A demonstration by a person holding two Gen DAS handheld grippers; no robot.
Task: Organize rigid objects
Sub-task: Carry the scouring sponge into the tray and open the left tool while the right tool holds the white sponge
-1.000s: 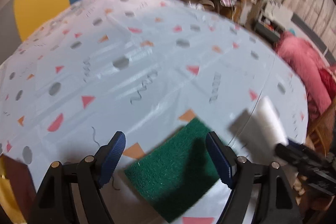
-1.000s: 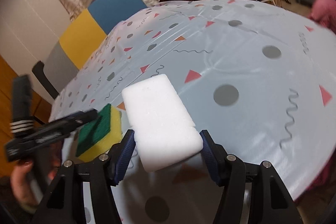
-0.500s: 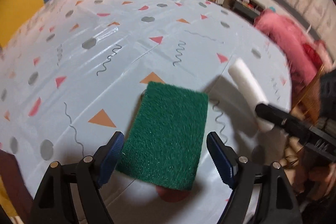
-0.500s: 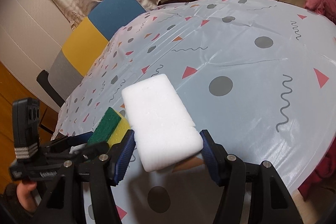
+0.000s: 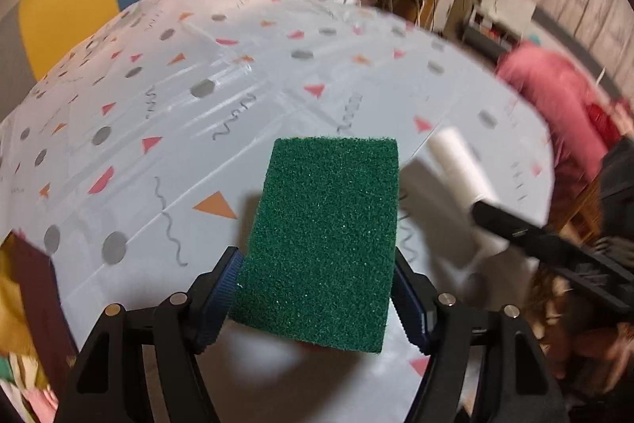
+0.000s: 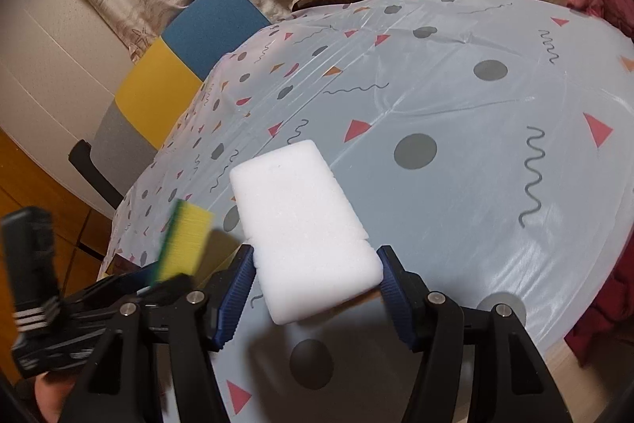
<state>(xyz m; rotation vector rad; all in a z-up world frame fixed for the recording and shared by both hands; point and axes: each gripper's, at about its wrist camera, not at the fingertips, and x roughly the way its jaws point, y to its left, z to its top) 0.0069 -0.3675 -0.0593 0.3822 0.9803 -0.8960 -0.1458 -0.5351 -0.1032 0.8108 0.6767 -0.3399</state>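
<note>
The left gripper (image 5: pixel 317 288) has just been closing its jaws and now pinches the rectangular green-topped, yellow-bodied scouring sponge (image 5: pixel 325 236) by its long sides, lifted clear of the round table in its pale blue plastic cloth (image 5: pixel 237 98) patterned with grey dots and red triangles; the right gripper (image 6: pixel 315 288) grips the white rectangular foam block (image 6: pixel 301 221) the same way. In the left wrist view the white block sits at three o'clock of the green sponge, apart from it; in the right wrist view the sponge shows yellow at nine o'clock of the block.
</note>
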